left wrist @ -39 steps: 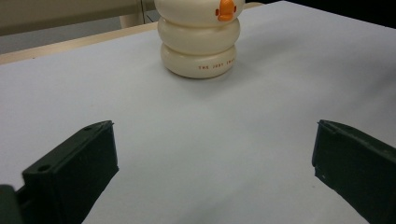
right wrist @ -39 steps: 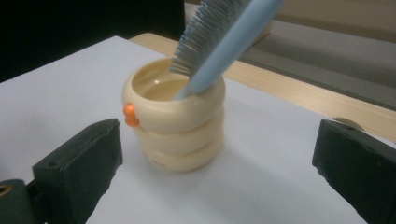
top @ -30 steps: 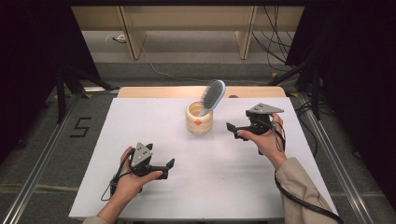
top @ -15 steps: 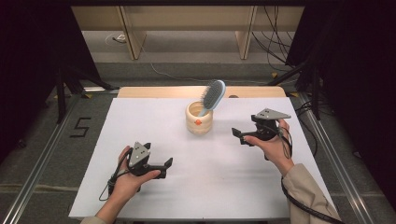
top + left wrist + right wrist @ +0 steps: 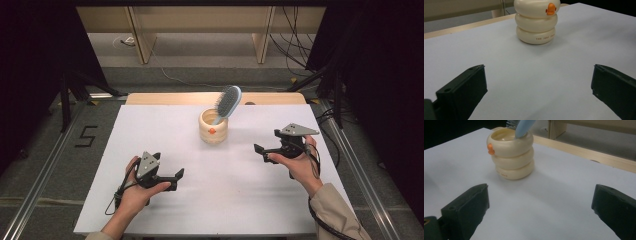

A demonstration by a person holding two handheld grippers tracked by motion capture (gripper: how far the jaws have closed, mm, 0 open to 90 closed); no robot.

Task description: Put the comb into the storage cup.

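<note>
A cream ringed cup (image 5: pixel 213 128) with an orange duck bill stands upright at the back middle of the white table (image 5: pixel 150 125). A light blue hairbrush (image 5: pixel 227 103) leans in it, bristle head up and to the right. My left gripper (image 5: pixel 172 179) rests near the front left, open and empty, and its own view has the cup (image 5: pixel 536 22) ahead of it. My right gripper (image 5: pixel 262 152) hovers at the right, open and empty, with the cup (image 5: pixel 511 155) and the brush handle (image 5: pixel 523 128) ahead on its left.
A wooden strip (image 5: pixel 165 98) runs along the table's far edge. Behind it are wooden furniture legs (image 5: pixel 142 37) and cables on the floor. Dark stands flank the table. A "5" (image 5: pixel 86 136) is marked on the floor at left.
My right gripper has drawn back from the cup, moving right and toward the front edge. The left gripper has stayed put. The brush still leans in the cup.
</note>
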